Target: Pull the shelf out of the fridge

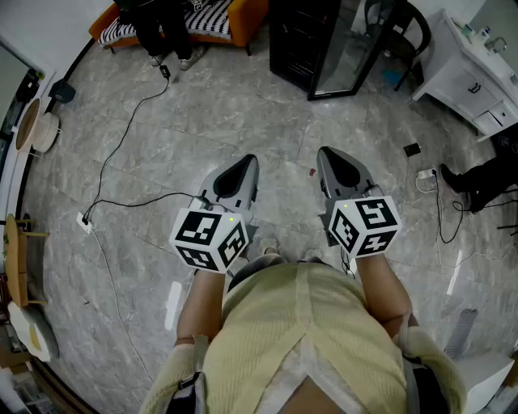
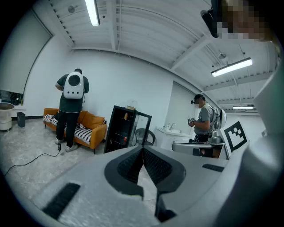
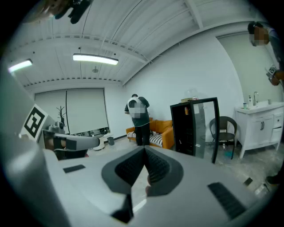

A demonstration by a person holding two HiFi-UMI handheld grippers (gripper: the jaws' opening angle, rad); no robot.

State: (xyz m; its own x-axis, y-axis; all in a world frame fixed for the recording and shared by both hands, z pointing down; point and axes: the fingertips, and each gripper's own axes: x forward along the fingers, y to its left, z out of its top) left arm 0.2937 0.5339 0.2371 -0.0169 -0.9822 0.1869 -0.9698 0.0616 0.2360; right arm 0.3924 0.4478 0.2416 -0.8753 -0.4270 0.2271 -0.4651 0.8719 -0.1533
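The black fridge stands far across the floor with its glass door swung open; dark shelves show inside, too small to tell apart. The left gripper view has the fridge straight ahead, and the right gripper view shows the fridge to the right of centre. My left gripper and right gripper are held side by side at waist height, well short of the fridge. In both views the jaws meet at the tips, left gripper and right gripper, with nothing between them.
An orange sofa stands left of the fridge, with a person at it. A white sink cabinet and a dark chair are to the right. Cables cross the grey floor. Another person stands at the right.
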